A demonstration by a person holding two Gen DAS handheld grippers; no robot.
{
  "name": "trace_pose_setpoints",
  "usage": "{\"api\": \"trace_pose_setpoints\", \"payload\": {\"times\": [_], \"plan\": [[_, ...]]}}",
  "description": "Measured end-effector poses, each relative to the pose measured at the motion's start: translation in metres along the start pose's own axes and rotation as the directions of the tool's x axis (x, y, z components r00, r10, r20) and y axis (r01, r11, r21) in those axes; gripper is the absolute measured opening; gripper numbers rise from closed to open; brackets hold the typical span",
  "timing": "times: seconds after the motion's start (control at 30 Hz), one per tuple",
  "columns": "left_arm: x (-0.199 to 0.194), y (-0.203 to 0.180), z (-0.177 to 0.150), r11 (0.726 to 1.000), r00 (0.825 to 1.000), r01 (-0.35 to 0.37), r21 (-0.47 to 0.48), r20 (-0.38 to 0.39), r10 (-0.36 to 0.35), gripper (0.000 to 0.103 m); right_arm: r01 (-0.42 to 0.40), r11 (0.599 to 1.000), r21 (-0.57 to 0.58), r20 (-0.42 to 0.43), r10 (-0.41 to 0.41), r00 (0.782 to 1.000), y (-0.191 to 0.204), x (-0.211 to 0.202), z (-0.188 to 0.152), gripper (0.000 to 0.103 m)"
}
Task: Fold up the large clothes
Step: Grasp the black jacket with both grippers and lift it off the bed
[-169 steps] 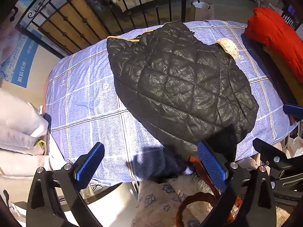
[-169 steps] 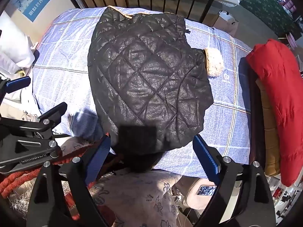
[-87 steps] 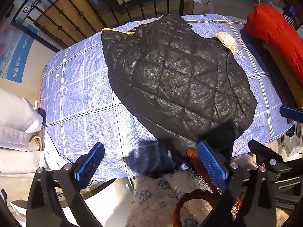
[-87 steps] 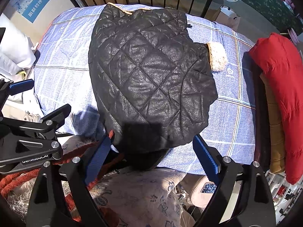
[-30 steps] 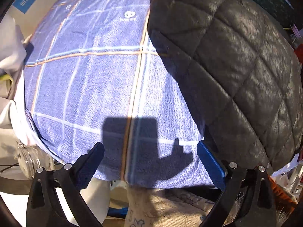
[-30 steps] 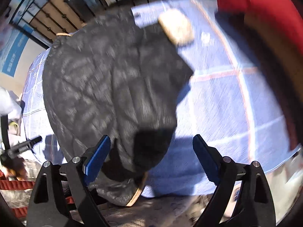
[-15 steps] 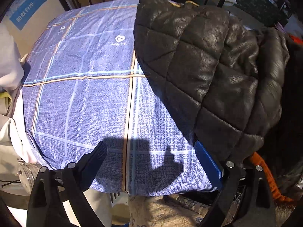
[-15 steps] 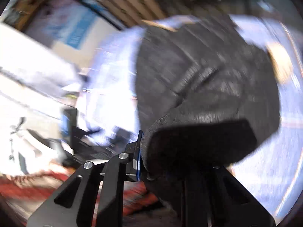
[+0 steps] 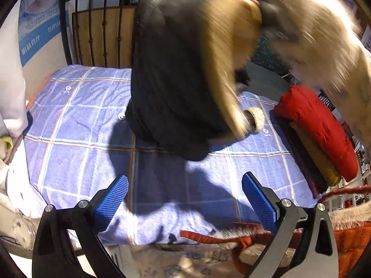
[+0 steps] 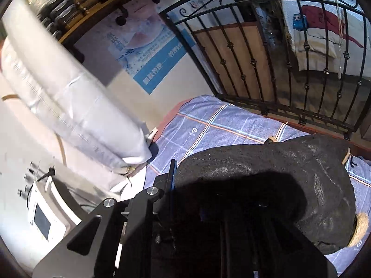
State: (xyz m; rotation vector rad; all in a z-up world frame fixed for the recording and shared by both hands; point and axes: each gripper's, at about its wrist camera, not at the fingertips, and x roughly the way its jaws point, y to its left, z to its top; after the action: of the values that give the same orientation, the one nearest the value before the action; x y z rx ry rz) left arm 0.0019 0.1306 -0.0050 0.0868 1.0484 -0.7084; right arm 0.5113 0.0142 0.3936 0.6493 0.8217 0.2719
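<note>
The wall poster (image 10: 148, 53) bears illegibly blurred characters.

My left tool (image 9: 183, 199) has matt black plastic arms and knobbly blue rubber pads (image 9: 111, 199), the jacket (image 10: 266, 173) is grainy quilted leather-look cloth with fleecy tan lining (image 9: 231, 53), over a woven checked bedsheet (image 9: 76, 120).

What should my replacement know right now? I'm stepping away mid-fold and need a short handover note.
Right gripper: shut on the black quilted jacket, whose hem it has lifted off the blue checked sheet.
Left gripper: open, empty, above the sheet's near edge.
Jacket: partly raised, far end with its fleece cuff on the sheet; red folded bundle lies at the right edge.
Done: hem gripped and raised.
Left: lay it over, complete the fold.
</note>
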Motion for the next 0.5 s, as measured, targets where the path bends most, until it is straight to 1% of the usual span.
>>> {"api": "trace_pose_setpoints", "payload": {"times": [0.03, 0.07, 0.1, 0.13, 0.17, 0.2, 0.23, 0.27, 0.3, 0.33, 0.37, 0.4, 0.43, 0.47, 0.5], "plan": [[0.002, -0.001, -0.002, 1.000, 1.000, 0.000, -0.010, 0.014, 0.000, 0.097, 0.000, 0.998, 0.058, 0.007, 0.000, 1.000, -0.010, 0.002, 0.007, 0.016], [0.009, -0.002, -0.003, 0.999, 0.999, -0.030, -0.024, 0.018, 0.030, 0.097, -0.027, 0.992, 0.127, 0.009, 0.026, 1.000, -0.016, 0.006, 0.016, 0.016], [0.021, -0.003, 0.000, 0.998, 0.998, -0.053, -0.029, 0.020, 0.054, 0.097, -0.063, 0.985, 0.160, 0.007, 0.063, 0.998, -0.016, 0.004, 0.016, 0.016], [0.033, -0.002, 0.005, 0.995, 0.995, -0.095, -0.044, 0.037, 0.096, 0.097, -0.096, 0.980, 0.174, 0.002, 0.097, 0.995, -0.011, 0.007, 0.016, 0.016], [0.047, -0.003, 0.014, 0.979, 0.978, -0.190, -0.078, 0.072, 0.196, 0.097, -0.135, 0.974, 0.184, 0.002, 0.137, 0.991, -0.007, 0.004, 0.012, 0.016], [0.053, -0.005, 0.018, 0.966, 0.962, -0.241, -0.092, 0.107, 0.250, 0.097, -0.162, 0.966, 0.200, 0.009, 0.163, 0.987, -0.001, 0.000, 0.011, 0.016], [0.062, -0.009, 0.025, 0.950, 0.938, -0.295, -0.103, 0.156, 0.309, 0.097, -0.212, 0.942, 0.258, 0.028, 0.212, 0.977, -0.003, -0.007, 0.008, 0.016], [0.073, -0.014, 0.028, 0.918, 0.894, -0.373, -0.135, 0.211, 0.394, 0.097, -0.241, 0.926, 0.291, 0.047, 0.237, 0.970, 0.002, -0.014, 0.008, 0.017], [0.084, -0.019, 0.028, 0.905, 0.868, -0.399, -0.149, 0.257, 0.425, 0.097, -0.274, 0.909, 0.313, 0.088, 0.260, 0.962, 0.004, -0.029, 0.009, 0.017], [0.099, -0.024, 0.028, 0.898, 0.854, -0.421, -0.124, 0.279, 0.439, 0.097, -0.281, 0.912, 0.298, 0.108, 0.260, 0.960, 0.008, -0.041, 0.009, 0.017], [0.122, -0.028, 0.030, 0.855, 0.820, -0.513, -0.070, 0.254, 0.513, 0.096, -0.275, 0.929, 0.246, 0.137, 0.248, 0.959, 0.016, -0.060, 0.013, 0.017], [0.140, -0.027, 0.033, 0.820, 0.794, -0.572, -0.035, 0.225, 0.564, 0.093, -0.274, 0.939, 0.207, 0.159, 0.244, 0.957, 0.023, -0.076, 0.015, 0.017], [0.150, -0.022, 0.035, 0.821, 0.797, -0.570, -0.035, 0.219, 0.563, 0.077, -0.295, 0.936, 0.190, 0.185, 0.261, 0.947, 0.025, -0.094, 0.015, 0.017], [0.155, -0.015, 0.039, 0.832, 0.808, -0.552, -0.054, 0.213, 0.550, 0.044, -0.327, 0.928, 0.176, 0.221, 0.286, 0.932, 0.025, -0.118, 0.015, 0.017], [0.156, -0.010, 0.045, 0.837, 0.812, -0.544, -0.064, 0.212, 0.544, 0.033, -0.326, 0.933, 0.152, 0.247, 0.283, 0.927, 0.027, -0.133, 0.015, 0.017]]}}
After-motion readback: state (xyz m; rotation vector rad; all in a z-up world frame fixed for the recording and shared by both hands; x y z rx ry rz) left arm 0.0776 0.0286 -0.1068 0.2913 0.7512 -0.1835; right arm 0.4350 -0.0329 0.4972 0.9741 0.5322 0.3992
